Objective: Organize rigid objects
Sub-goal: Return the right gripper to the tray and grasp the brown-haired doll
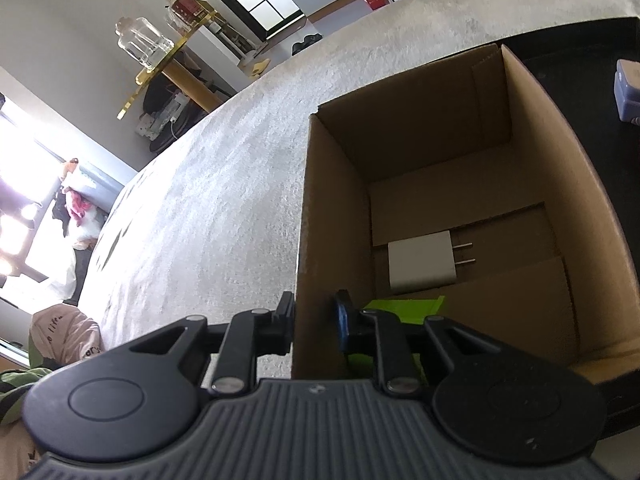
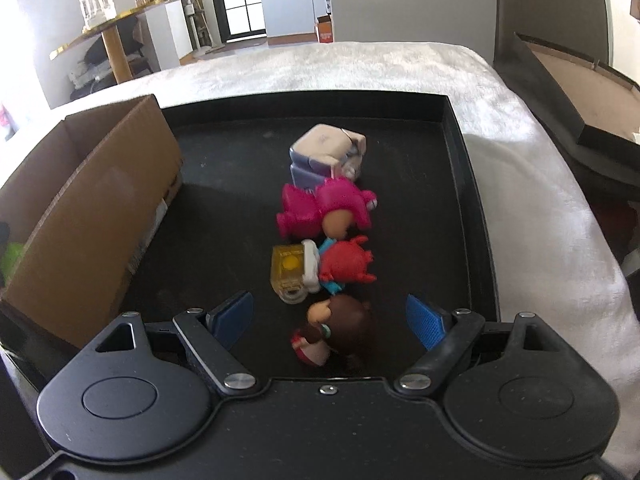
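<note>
My left gripper [image 1: 314,326] is shut on the near left wall of the cardboard box [image 1: 304,216], one finger outside and one inside. Inside the box lie a white charger plug [image 1: 424,266] and a green object [image 1: 404,308]. My right gripper [image 2: 330,320] is open above the black tray [image 2: 224,208], its fingers on either side of a brown-haired toy figure [image 2: 340,336]. In a row beyond it lie a red figure with a yellow block [image 2: 324,272], a pink figure [image 2: 326,210] and a lilac-and-cream block [image 2: 326,152]. The box [image 2: 92,216] stands at the tray's left.
The tray rests on a white fuzzy cover [image 2: 520,152]. A lilac object [image 1: 628,92] shows at the left wrist view's right edge. A dark open case [image 2: 580,92] lies to the right. A gold-rimmed table with glass jars [image 2: 96,0] stands behind.
</note>
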Tool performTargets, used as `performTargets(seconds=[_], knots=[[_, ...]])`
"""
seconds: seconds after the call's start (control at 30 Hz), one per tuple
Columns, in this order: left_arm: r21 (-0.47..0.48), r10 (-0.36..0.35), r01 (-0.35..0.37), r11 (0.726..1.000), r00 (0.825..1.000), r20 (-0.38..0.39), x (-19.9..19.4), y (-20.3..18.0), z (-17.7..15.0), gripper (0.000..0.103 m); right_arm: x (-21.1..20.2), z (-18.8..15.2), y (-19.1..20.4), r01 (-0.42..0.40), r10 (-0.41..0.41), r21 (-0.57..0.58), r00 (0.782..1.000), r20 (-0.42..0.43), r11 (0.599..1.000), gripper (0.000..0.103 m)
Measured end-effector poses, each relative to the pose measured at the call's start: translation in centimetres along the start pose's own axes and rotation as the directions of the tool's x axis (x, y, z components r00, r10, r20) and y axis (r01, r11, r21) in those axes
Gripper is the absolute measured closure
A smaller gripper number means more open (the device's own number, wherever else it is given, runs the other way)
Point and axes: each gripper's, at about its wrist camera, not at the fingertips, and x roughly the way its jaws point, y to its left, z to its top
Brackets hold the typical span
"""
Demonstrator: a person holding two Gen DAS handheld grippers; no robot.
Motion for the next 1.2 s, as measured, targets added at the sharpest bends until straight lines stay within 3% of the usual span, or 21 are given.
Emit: performTargets(seconds=[0.1,0.13,0.2,0.67,1.2], knots=[[0.0,0.005,-0.005,1.0,1.0,-0.005,0.1,0.0,0.1,0.083,0.4,-0.5,-0.1,0.028,-0.028,-0.008,0.999,-0.02,1.0,0.025],[0.001,0.006,-0.006,1.0,1.0,-0.005,0.1,0.0,0.1,0.083,0.7,-0.7,-0.2,0.03,-0.03,-0.006,0.999,-0.031,1.0,0.032],[-0.001,0.004,-0.004,1.0,1.0,-0.006,0.0,0.0,0.1,0.083,0.5,-1.1,-0.1,0.048,-0.048,-0.032,0.999,-0.011,0.998,0.059],[-0.046,-0.033,0.033,0.998,0.999,-0.002,0.0,0.7,0.0,0.084,-0.8,-0.1,-0.6,0.064,-0.063,0.019,0.998,-0.013,0.998,0.059],[-0.174,-0.136,0.14,0.975,0.99,0.033,0.3,3.0,-0.6,0.087,-3.4,2.6,2.9,0.104,-0.103,-0.028,0.994,0.026,0.994,0.059]])
